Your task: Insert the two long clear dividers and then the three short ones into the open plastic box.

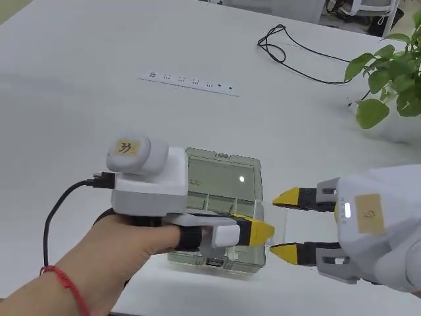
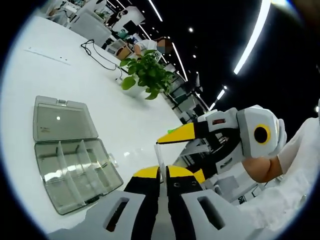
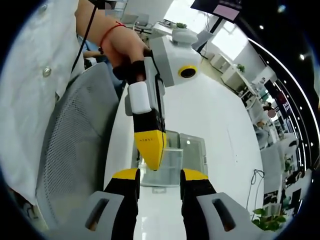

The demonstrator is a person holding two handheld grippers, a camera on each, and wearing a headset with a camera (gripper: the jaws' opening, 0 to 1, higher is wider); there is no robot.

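The clear plastic box [image 1: 223, 179] lies open on the white table, lid flat at the far side; its tray holds several clear dividers. My left gripper [image 1: 260, 230] hovers over the tray's right front corner, shut on a thin clear divider [image 2: 159, 154] that sticks up from between its jaws. The box [image 2: 70, 160] lies to the left in that view. My right gripper [image 1: 287, 224] is open just right of the box, jaws pointing at the left gripper's tip. In the right gripper view my right gripper [image 3: 160, 177] stands open with the left gripper's yellow tip [image 3: 150, 146] between the jaws, above the box [image 3: 172, 160].
A white power strip [image 1: 191, 82] lies further back on the table. A black cable [image 1: 289, 56] loops at the back right, beside a potted plant [image 1: 391, 72]. A grey mesh chair [image 3: 75, 140] stands at the table's near edge.
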